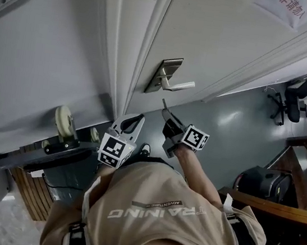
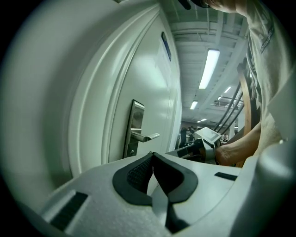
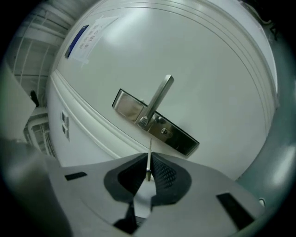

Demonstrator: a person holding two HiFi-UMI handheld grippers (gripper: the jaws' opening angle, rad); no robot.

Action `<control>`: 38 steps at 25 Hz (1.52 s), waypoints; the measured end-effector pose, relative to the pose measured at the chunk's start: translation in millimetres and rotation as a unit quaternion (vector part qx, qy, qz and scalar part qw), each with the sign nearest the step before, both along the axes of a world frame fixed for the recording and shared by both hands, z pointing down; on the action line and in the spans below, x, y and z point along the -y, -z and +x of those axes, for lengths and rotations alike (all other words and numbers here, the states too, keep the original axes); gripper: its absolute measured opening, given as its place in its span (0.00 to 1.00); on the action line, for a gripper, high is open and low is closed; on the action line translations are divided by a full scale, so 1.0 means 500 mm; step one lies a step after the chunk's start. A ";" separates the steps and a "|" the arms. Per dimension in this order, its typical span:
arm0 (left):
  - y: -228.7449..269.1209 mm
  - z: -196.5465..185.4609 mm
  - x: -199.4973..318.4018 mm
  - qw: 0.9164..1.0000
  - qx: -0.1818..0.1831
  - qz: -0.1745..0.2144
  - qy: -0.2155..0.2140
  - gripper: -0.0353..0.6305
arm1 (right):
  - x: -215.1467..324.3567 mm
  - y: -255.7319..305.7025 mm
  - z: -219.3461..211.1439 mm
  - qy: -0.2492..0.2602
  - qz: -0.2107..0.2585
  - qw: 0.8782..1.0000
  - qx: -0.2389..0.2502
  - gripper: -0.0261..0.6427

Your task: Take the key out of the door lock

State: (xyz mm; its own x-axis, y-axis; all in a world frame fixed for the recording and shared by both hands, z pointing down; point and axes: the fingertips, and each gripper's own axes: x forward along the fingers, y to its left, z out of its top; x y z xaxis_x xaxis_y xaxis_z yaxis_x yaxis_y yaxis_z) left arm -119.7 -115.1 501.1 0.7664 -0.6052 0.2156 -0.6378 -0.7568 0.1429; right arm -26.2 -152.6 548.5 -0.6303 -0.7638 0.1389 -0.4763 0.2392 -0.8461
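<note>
Head view, lower left of centre: left gripper (image 1: 135,120) parked by the door frame, jaws pressed together on nothing, judged idle as one tool suffices; right gripper view, mid-frame: lock plate (image 3: 185,141) noted, keyhole (image 3: 163,130) vacant; key (image 3: 150,148) pinched edge-on in right gripper (image 3: 150,154), held just below the keyhole, judged withdrawn.

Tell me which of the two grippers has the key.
The right gripper: a thin metal key is pinched between its jaws. The left gripper is shut on nothing.
</note>
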 end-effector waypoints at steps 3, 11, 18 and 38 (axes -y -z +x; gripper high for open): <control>-0.010 0.008 0.010 1.000 0.005 0.005 -0.015 0.07 | -0.020 -0.002 0.014 0.002 0.012 0.999 -0.046 0.06; -0.026 0.054 0.009 1.000 0.025 -0.005 -0.004 0.07 | -0.047 0.026 0.071 0.034 0.087 0.981 -0.169 0.06; -0.012 0.128 0.006 0.997 0.052 -0.002 0.048 0.07 | -0.041 0.078 0.116 0.118 0.176 0.953 -0.215 0.06; 0.003 0.203 -0.056 0.981 0.045 -0.056 0.179 0.07 | -0.083 0.069 0.152 0.263 0.305 0.883 -0.241 0.07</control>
